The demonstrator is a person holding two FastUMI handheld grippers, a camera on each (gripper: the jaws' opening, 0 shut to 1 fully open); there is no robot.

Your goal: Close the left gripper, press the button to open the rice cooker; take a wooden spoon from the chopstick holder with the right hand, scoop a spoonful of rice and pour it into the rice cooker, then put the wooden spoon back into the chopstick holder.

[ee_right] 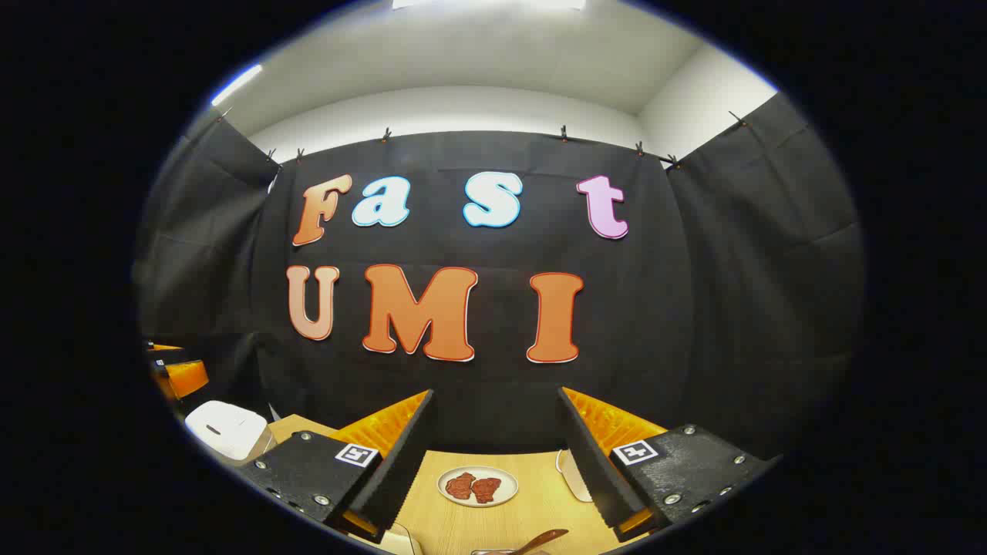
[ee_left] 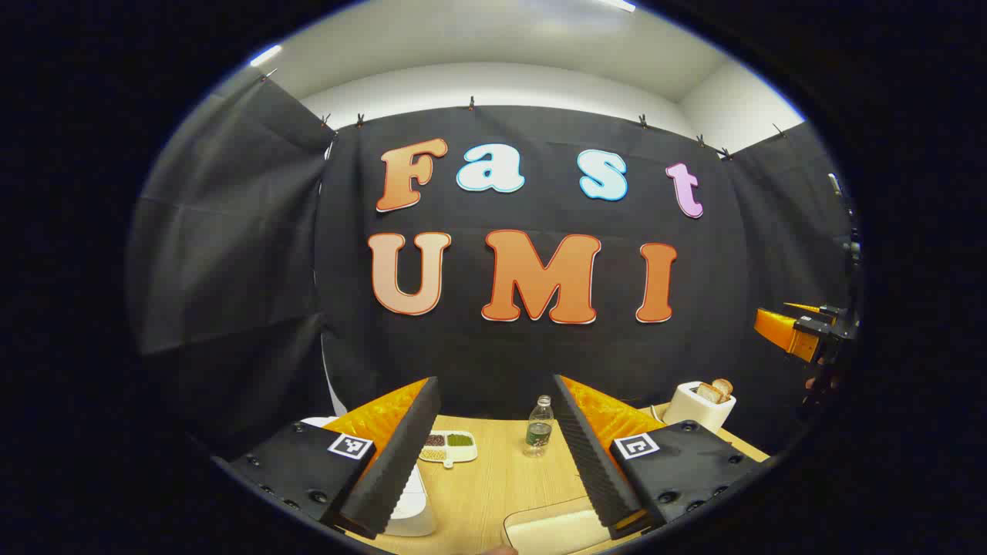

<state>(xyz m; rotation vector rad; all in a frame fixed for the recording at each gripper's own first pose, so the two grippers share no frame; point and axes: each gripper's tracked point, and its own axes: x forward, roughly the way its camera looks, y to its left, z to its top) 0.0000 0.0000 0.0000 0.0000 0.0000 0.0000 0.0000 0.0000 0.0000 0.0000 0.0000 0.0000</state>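
Hovering above the wooden table (ee_left: pixel 493 478), both grippers spread wide and gripping nothing.

In the left gripper view, the left gripper (ee_left: pixel 497 455) has its fingers apart over the tabletop, with a white rice cooker (ee_left: pixel 409 501) showing behind its left finger, lid down. Between the fingers stand a small water bottle (ee_left: pixel 539 426) and a divided dish of grains (ee_left: pixel 448 446); a toaster with bread slices (ee_left: pixel 700 402) sits farther right, and a pale tray (ee_left: pixel 551 528) lies at the bottom edge. In the right gripper view, the right gripper (ee_right: pixel 493 462) is equally open above a plate with two reddish pieces (ee_right: pixel 477 486). A wooden spoon (ee_right: pixel 540 539) lies at the bottom edge, the rice cooker far left.
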